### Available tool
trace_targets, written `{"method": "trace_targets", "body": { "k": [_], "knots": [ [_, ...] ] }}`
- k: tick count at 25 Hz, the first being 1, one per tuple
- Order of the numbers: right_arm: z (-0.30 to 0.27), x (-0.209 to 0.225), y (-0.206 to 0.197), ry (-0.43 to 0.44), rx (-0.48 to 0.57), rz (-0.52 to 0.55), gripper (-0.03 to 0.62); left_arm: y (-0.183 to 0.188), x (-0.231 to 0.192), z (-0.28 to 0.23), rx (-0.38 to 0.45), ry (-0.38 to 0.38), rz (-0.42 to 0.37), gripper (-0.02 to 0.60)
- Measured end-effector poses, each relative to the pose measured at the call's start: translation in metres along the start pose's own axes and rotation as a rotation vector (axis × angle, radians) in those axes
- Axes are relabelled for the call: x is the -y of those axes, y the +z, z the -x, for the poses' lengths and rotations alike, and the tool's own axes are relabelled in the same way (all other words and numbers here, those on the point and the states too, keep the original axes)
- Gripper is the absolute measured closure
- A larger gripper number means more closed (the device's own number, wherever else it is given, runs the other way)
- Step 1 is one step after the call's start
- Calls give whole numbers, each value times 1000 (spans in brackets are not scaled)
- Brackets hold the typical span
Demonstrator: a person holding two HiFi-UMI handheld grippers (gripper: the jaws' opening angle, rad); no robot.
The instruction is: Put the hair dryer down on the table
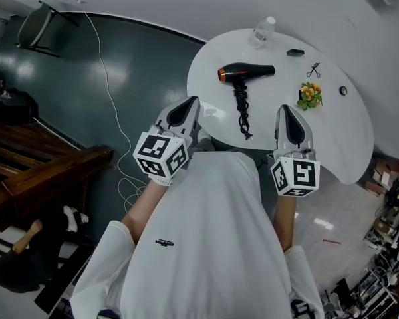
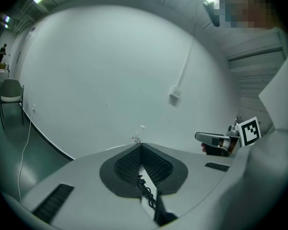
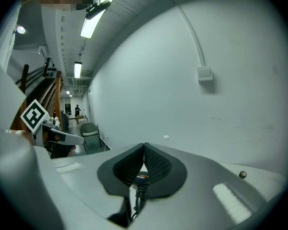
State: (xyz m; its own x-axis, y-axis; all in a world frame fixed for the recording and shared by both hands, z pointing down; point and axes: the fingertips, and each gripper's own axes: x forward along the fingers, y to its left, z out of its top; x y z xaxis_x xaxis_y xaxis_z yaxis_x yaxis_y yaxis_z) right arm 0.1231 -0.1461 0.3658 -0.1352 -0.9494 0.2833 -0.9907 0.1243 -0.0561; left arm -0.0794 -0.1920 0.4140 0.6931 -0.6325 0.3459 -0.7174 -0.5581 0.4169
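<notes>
Hair dryer [image 1: 246, 73] lies flat on the surface [image 1: 332, 145], about midway across and nearer the far edge than the near one. Nothing is touching it.

Long axis: the barrel runs side to side across the surface, orange back end toward the left edge, nozzle toward the right. The handle points back at the near edge, and the cord [image 1: 243, 111] trails on from it toward you in a loose coil.

Your left claw [image 1: 189, 104] hangs over the near-left edge with its pads pressed together and nothing between them. In the left gripper view the cord shows only through the gap below the tips, lying on the surface beyond. Your right claw [image 1: 286, 111] hangs over the near edge further right. It is also pressed together and empty.

Key relation: the dryer lies ahead of both claws and between them, apart from each. The cord's free end comes down the gap between the two. Neither hand is clearly nearer: left faces the orange end, right the nozzle end.

Judgement: the put-down looks done. If you draw back, keep both claws outside the cord line so it does not get dragged.
</notes>
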Motion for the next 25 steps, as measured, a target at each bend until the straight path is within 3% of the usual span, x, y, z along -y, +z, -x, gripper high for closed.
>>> {"method": "trace_targets", "body": {
  "k": [25],
  "knots": [
    [22, -5, -2, -28, 39, -12, 583, 0, 13, 9, 29, -13, 4, 572]
  ]
}}
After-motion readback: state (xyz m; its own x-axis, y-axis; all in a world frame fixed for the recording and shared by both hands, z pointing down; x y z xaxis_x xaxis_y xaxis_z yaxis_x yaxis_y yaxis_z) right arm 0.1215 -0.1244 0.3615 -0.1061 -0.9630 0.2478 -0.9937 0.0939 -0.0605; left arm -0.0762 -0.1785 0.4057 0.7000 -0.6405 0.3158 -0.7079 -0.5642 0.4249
